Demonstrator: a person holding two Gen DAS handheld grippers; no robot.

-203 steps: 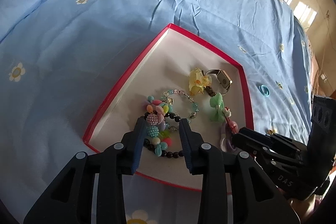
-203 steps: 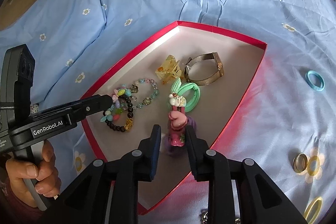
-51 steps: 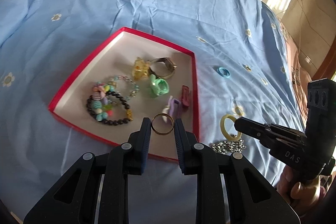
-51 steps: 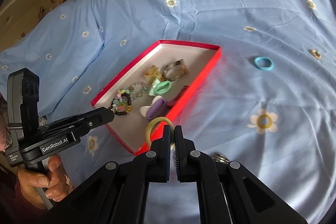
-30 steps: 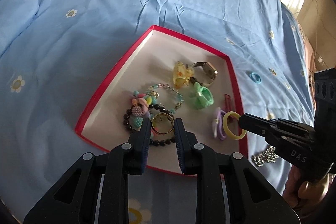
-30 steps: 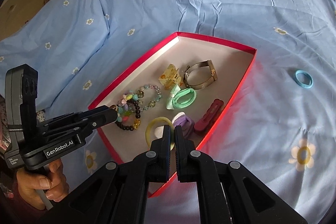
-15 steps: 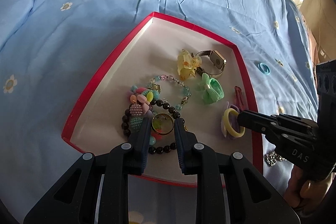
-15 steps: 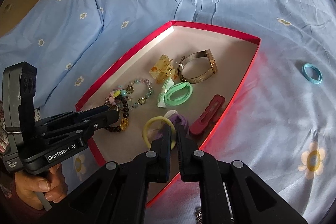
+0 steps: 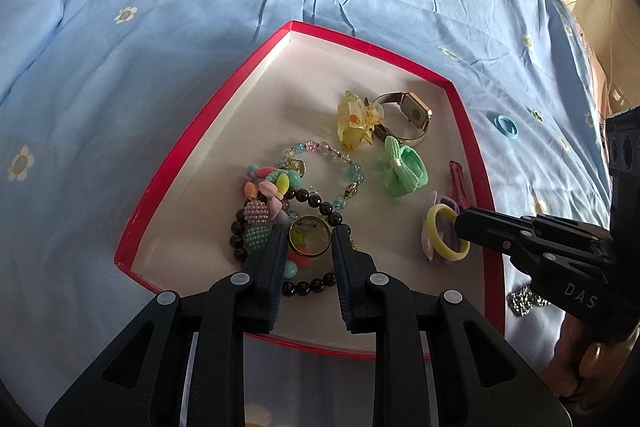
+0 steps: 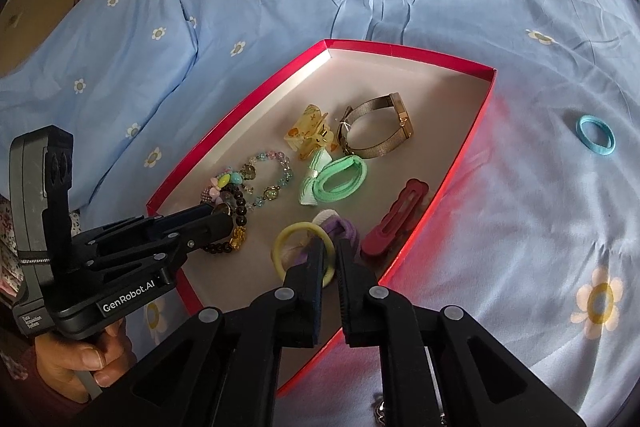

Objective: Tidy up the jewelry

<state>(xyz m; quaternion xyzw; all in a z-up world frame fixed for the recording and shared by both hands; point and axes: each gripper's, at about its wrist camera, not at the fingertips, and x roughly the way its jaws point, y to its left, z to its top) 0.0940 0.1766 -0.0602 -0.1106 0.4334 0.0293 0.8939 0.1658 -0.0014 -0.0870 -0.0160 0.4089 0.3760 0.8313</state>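
Observation:
A red-rimmed box (image 9: 200, 131) (image 10: 240, 115) lies on the blue flowered bedsheet. My left gripper (image 9: 309, 242) is shut on a gold ring (image 9: 310, 237), low over the bead bracelets (image 9: 272, 203) in the box's near left part; it also shows as the left gripper (image 10: 220, 215) in the right wrist view. My right gripper (image 10: 331, 259) (image 9: 460, 223) stands open by a narrow gap. The rim of a yellow hair tie (image 10: 300, 247) (image 9: 444, 239) passes between its fingers. The tie rests on a purple scrunchie (image 10: 344, 229) inside the box.
Also in the box are a gold mesh watch (image 10: 380, 135), a yellow claw clip (image 9: 354, 123), a green bow tie (image 9: 402, 169) and a dark red clip (image 10: 396, 223). A blue hair tie (image 10: 595, 135) and a silver chain (image 9: 524, 301) lie on the sheet to the right.
Both grippers have come lower and closer over the box. The right jaws have parted a little, and the yellow tie has settled onto the purple scrunchie. The left still grips the ring.

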